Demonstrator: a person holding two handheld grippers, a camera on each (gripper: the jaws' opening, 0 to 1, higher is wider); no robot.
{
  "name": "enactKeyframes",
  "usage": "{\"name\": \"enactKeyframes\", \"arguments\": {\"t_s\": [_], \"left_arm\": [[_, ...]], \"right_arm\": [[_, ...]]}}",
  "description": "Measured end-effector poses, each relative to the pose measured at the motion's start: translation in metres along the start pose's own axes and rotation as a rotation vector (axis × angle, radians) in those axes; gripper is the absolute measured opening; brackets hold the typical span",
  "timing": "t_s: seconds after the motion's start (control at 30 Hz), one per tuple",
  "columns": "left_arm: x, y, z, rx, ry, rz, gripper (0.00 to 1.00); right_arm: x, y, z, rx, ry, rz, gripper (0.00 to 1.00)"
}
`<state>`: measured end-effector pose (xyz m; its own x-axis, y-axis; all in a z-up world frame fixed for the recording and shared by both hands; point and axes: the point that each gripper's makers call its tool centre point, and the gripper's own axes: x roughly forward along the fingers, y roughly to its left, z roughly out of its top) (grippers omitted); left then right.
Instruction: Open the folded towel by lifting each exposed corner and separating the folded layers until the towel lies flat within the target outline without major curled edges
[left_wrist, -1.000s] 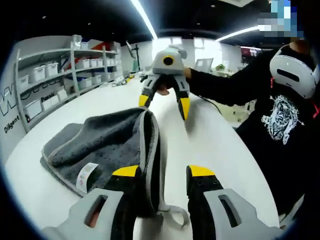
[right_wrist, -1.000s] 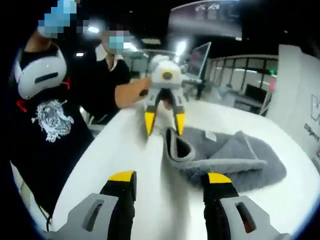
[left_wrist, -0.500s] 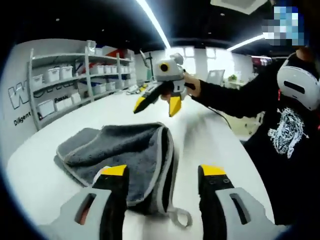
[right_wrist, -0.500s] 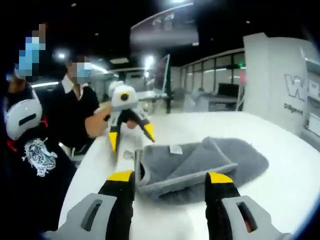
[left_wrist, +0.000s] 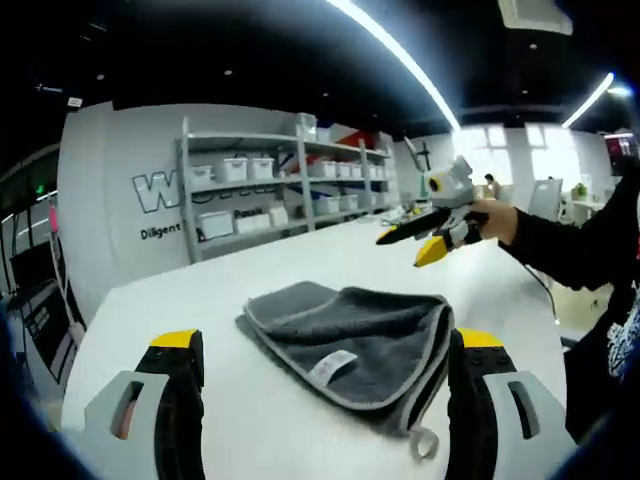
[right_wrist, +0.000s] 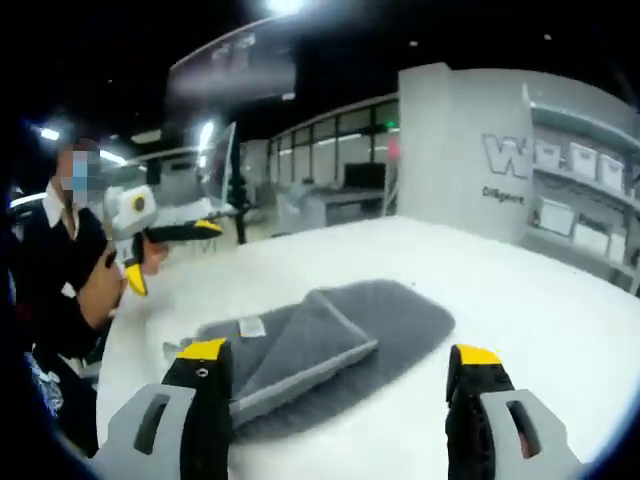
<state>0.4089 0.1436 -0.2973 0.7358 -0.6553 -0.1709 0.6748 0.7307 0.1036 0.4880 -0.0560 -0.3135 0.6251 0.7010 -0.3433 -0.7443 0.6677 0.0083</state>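
In the left gripper view, the left gripper (left_wrist: 325, 385) is hovering nearest the lens with its yellow-tipped jaws spread wide and gripping nothing. Just beyond them the grey towel (left_wrist: 345, 340) is lying on the white surface (left_wrist: 180, 300), folded over on itself, with a small white care label (left_wrist: 330, 367) on its near edge and a hanging loop (left_wrist: 424, 441) at the near right corner. Farther off, the right gripper (left_wrist: 408, 240), held in a person's hand (left_wrist: 493, 218), is pointing sideways over the surface, well apart from the towel. Behind, a shelf rack (left_wrist: 285, 180) with white bins is standing against the wall.

In the right gripper view, the right gripper (right_wrist: 335, 385) is also showing its jaws spread and empty. The towel (right_wrist: 320, 345) is lying just past them, its upper layer (right_wrist: 300, 350) folded across the lower one. The left gripper (right_wrist: 165, 248) is hanging beyond, above the far edge of the surface, clear of the cloth.

Judging by the layers, the unfolding is barely under way: at least 1 fold remains, no corner is being held, and I cannot make out any target outline.
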Motion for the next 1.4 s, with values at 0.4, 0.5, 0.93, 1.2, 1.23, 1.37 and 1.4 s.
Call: {"name": "enactKeyframes", "arguments": {"t_s": [0.4, 0.5, 0.93, 1.2, 1.23, 1.37, 1.4], "left_arm": [[-0.023, -0.003, 0.0, 0.001, -0.015, 0.052, 1.0], [-0.024, 0.004, 0.002, -0.004, -0.022, 0.058, 1.0], [-0.027, 0.01, 0.003, -0.011, -0.036, 0.053, 1.0], [-0.031, 0.007, 0.006, -0.008, -0.04, 0.053, 1.0], [-0.031, 0.007, 0.006, -0.007, -0.039, 0.053, 1.0], [-0.032, 0.005, 0.006, -0.008, -0.037, 0.055, 1.0], [-0.032, 0.005, 0.006, -0.008, -0.037, 0.055, 1.0]], "right_arm": [[0.053, -0.018, -0.02, 0.088, 0.107, -0.091, 0.46], [0.065, -0.02, -0.028, 0.109, 0.144, -0.107, 0.42], [0.076, -0.018, -0.042, 0.157, 0.182, -0.111, 0.12], [0.072, -0.014, -0.038, 0.133, 0.164, -0.103, 0.0], [0.071, -0.013, -0.037, 0.133, 0.163, -0.099, 0.0], [0.069, -0.007, -0.032, 0.119, 0.145, -0.091, 0.0], [0.069, -0.004, -0.03, 0.11, 0.141, -0.09, 0.0]]}}
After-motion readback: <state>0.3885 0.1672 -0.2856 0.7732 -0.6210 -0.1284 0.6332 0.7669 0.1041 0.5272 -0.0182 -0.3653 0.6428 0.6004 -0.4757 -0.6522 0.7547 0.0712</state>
